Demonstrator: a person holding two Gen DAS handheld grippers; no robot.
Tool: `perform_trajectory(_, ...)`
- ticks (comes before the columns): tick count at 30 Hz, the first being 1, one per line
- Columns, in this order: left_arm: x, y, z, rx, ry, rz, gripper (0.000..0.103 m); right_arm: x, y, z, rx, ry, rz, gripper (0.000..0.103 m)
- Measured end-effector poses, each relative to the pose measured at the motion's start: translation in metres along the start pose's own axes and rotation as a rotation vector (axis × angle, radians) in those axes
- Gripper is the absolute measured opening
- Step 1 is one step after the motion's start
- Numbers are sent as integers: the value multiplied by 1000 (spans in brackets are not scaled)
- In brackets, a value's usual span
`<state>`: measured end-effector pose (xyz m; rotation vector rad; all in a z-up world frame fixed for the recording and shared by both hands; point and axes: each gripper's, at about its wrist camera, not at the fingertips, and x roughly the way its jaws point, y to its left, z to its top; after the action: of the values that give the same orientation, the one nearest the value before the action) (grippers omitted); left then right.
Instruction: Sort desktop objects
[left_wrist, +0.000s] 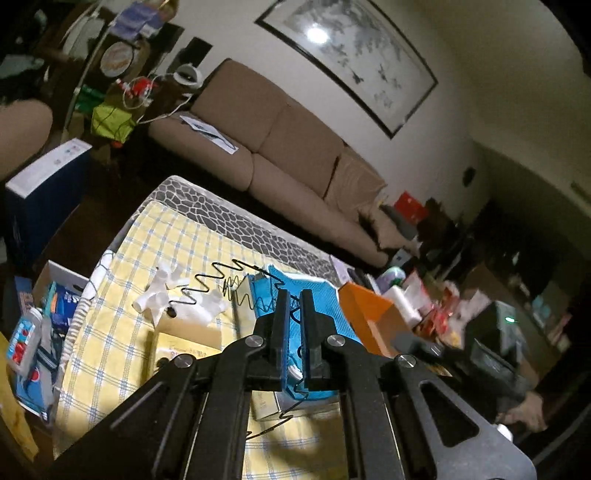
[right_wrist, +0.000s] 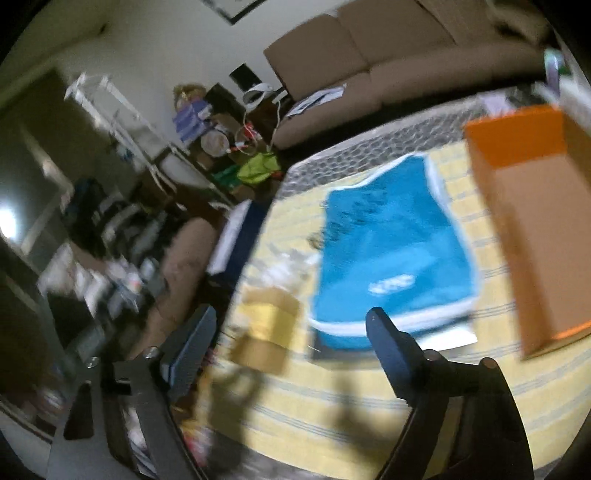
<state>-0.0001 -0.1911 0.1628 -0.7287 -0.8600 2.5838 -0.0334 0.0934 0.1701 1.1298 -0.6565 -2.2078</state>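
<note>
Tongs: your left tongs are clamped on a black zigzag wire above the surface; your right tongs stand wide, holding nothing.

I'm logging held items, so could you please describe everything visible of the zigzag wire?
The zigzag wire is thin, dark and looks like metal, bent into sharp zigzags with a small coiled section midway. The left tongs are shut on it, holding it above the yellow checked tablecloth; one end juts up-left, the other trails below the fingers.
</note>
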Motion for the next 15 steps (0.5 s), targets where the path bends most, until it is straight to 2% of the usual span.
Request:
perform_trajectory(3,-3,14,2,-35,-2,-5,5,30,7,10,90,8,21,78)
perform_trajectory(7,-6,25,4,-72,-8,-18,5,80,2,14,270,54,49,70)
perform_trajectory(10,-9,26,6,-76,-18,-28,5,109,-5,19,366,63,28,56)
perform_trajectory(15,-17,40,14,-134,-50,-58,5,140,-14,30,452,32,-56,54)
